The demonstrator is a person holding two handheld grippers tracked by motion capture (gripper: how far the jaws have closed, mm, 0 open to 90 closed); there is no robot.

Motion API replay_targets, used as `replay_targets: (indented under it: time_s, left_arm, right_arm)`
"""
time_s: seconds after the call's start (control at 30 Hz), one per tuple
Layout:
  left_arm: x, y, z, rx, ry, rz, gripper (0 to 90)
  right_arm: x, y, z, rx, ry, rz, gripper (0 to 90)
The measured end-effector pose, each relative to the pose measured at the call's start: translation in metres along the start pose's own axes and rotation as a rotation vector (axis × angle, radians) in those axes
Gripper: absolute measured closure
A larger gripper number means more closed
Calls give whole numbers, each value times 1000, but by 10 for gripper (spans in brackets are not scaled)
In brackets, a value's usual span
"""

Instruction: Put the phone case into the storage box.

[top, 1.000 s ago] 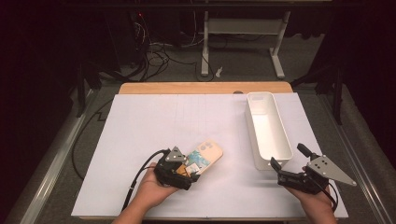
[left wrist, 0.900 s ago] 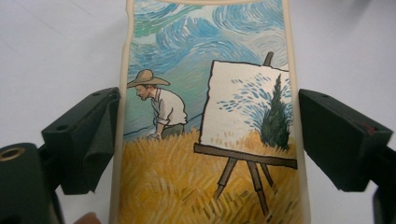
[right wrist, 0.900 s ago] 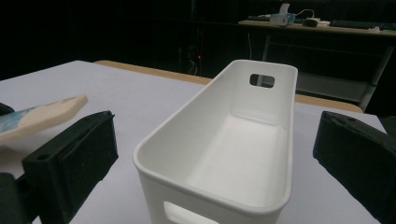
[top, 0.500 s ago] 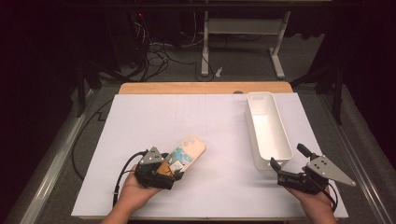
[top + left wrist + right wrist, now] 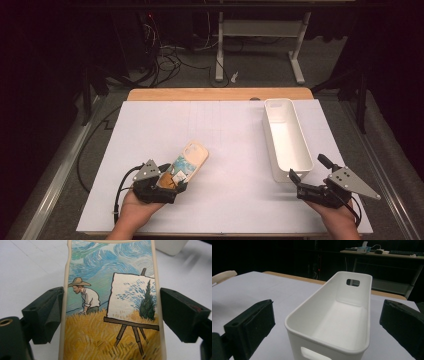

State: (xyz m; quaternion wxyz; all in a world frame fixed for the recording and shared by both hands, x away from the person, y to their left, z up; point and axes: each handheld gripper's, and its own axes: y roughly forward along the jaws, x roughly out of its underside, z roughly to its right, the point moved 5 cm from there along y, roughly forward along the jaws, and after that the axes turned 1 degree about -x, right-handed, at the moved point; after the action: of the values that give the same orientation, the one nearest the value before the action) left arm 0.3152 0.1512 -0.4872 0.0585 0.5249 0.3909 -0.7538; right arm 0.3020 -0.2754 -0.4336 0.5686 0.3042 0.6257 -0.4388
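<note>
Left claw (image 5: 172,181) moved leftward pinching phone case (image 5: 189,161), case's near end cut off, right claw (image 5: 309,174) spread.

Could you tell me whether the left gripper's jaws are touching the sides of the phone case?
Cannot tell. In the left gripper view the phone case lies between the left gripper's jaws; one pad seems to meet its edge, while a thin sliver shows at the other.
</note>
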Motion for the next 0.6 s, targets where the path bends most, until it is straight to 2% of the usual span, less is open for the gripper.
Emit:
replay_targets:
  time_s: [0.17, 0.23, 0.47, 0.6]
  left_arm:
    - [1, -2, -2, 10, -16, 26, 113]
    - [1, -2, -3, 3, -9, 25, 113]
    - [-1, -3, -3, 21, -6, 56, 113]
    - [-3, -4, -1, 45, -7, 79, 113]
  right_arm:
    - [0, 0, 0, -2, -1, -3, 2]
    - [0, 1, 0, -2, -3, -3, 2]
    - [1, 1, 0, -2, -2, -6, 2]
    - [1, 2, -1, -3, -1, -6, 2]
